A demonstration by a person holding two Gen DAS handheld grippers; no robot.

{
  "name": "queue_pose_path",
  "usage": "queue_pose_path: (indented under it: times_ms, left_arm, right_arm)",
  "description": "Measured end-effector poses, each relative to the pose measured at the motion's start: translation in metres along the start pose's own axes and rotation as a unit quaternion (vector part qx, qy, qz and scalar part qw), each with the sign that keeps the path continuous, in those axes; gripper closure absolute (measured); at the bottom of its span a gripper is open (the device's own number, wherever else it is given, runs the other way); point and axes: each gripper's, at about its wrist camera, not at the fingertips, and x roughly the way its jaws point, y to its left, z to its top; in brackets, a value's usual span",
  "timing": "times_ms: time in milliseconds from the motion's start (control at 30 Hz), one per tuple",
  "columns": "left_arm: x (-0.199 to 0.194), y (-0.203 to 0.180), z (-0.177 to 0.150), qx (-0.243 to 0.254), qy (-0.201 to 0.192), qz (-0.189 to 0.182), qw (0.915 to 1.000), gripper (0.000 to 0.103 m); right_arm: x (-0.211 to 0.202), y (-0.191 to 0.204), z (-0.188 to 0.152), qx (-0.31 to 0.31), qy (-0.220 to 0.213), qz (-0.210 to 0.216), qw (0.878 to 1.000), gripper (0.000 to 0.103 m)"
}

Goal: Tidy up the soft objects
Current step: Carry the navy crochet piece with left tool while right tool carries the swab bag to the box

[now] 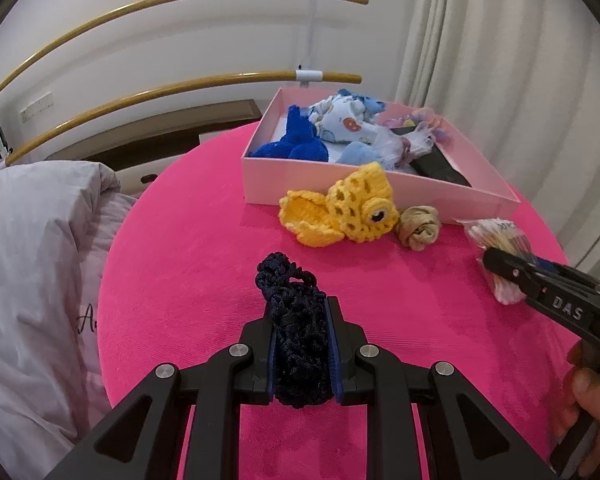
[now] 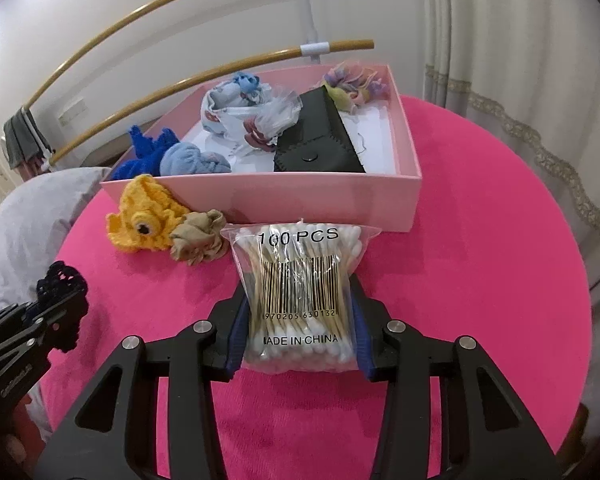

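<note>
My left gripper (image 1: 300,344) is shut on a dark navy crocheted piece (image 1: 296,320) over the pink round table (image 1: 188,264). My right gripper (image 2: 300,320) is shut on a clear bag of cotton swabs (image 2: 300,280), just in front of the pink box (image 2: 300,200). The box holds a blue knit toy (image 1: 296,140), patterned cloth (image 1: 340,120), a light blue sock ball (image 2: 188,162), a black pouch (image 2: 320,140) and pastel frilly items (image 2: 352,84). A yellow crocheted fish (image 1: 348,208) and a beige rolled sock (image 1: 418,226) lie against the box's front wall.
A white duvet (image 1: 32,280) lies left of the table. Wooden rails (image 1: 180,88) run along the wall behind. A curtain (image 2: 520,60) hangs at the right. The right gripper shows in the left wrist view (image 1: 500,268), and the left gripper in the right wrist view (image 2: 52,304).
</note>
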Motion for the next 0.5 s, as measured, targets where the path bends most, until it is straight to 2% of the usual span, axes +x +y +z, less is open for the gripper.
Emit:
queue_pose_path:
  times_ms: [500]
  left_arm:
    - [-0.035,-0.012,0.000,0.006,-0.018,-0.001,0.9998,0.086]
  right_arm:
    - [-0.060,0.024,-0.002,-0.021,-0.038,0.035,0.998,0.062]
